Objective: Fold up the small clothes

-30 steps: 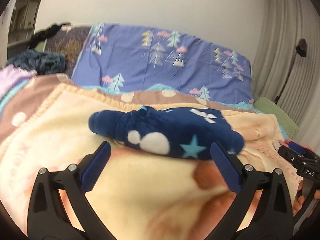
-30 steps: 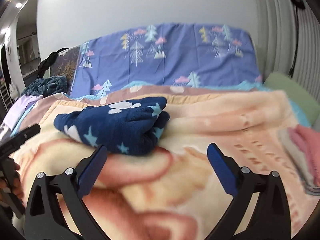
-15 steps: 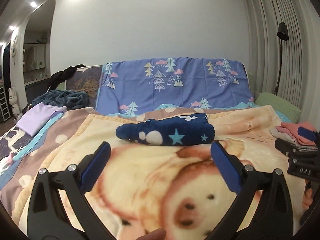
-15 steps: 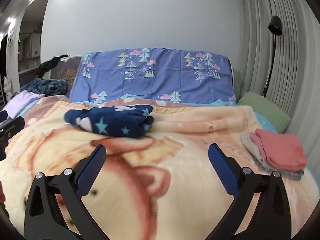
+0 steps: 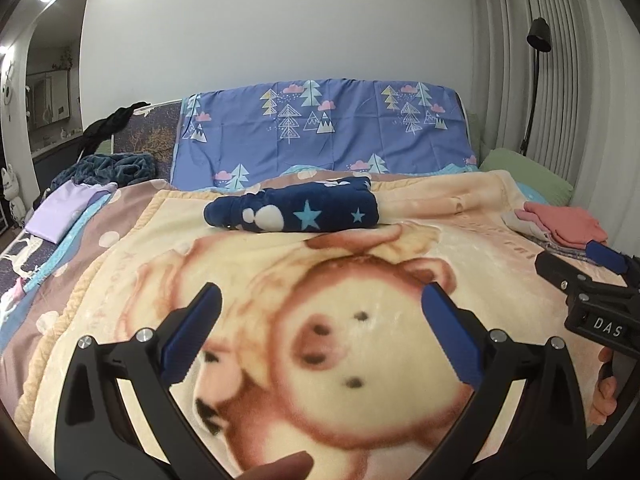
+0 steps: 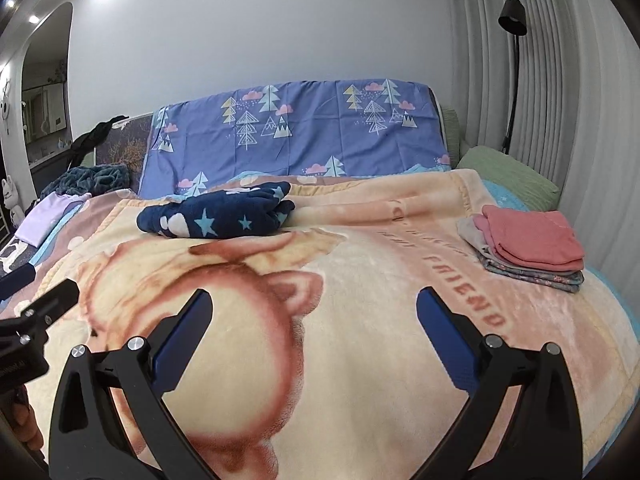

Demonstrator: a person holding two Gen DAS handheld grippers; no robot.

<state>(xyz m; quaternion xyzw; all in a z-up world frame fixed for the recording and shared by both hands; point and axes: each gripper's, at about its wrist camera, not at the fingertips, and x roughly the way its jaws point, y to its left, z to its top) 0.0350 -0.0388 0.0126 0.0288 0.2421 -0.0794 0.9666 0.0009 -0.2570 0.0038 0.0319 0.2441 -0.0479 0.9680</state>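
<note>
Both grippers, left [image 5: 318,320] & right [image 6: 312,320], hover w/ fingers wide, empty. Folded navy star-print fleece garment [image 5: 296,210] lies at far end of bear-print blanket [image 5: 280,288]. Fold looks complete; next likely moving it to the pink-topped folded stack [image 6: 528,242].

I face a bed [image 6: 616,296] covered by a cream blanket [image 6: 360,360] printed with a bear. On it lie a folded navy star-patterned garment [image 6: 216,216] near the far edge and a stack of folded clothes [image 6: 528,244], pink on top, at right.
</note>
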